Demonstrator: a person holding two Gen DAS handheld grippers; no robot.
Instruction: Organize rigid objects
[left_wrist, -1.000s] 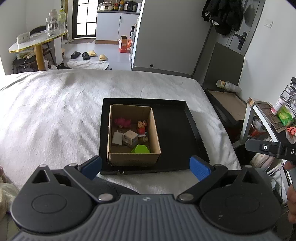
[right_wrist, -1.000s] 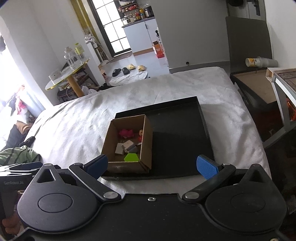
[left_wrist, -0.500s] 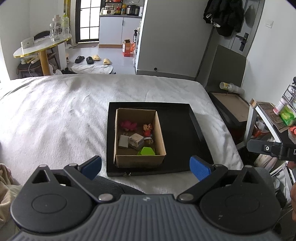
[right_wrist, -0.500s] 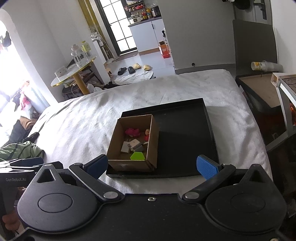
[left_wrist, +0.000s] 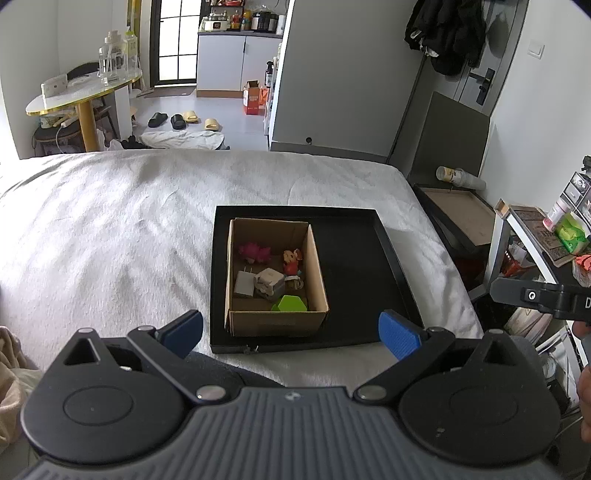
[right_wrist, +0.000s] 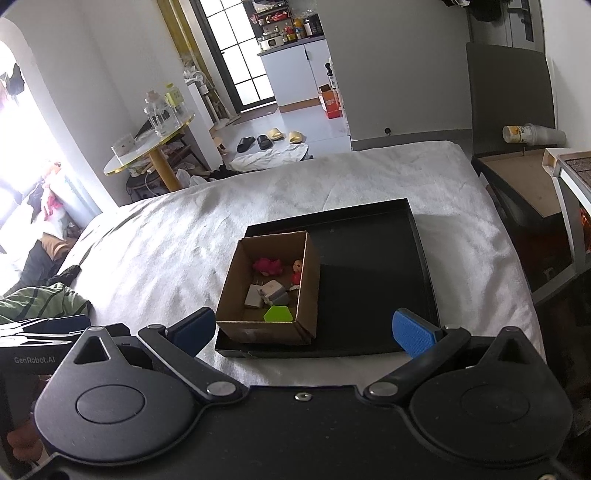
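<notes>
Left wrist view: cardboard box (left_wrist: 275, 321) sits in black tray (left_wrist: 369, 258); both tools (left_wrist: 291, 332) (right_wrist: 314, 332) gape empty

You're over a bed (left_wrist: 110, 229) w/ a white cover. Beyond it: grey floor (left_wrist: 229, 122), slippers (left_wrist: 192, 119), a round gold-edged side table (left_wrist: 85, 88) w/ bottles at left. White cabinets (left_wrist: 236, 62) sit beside a dark-framed window (left_wrist: 177, 37); daylight's strong at left.
</notes>
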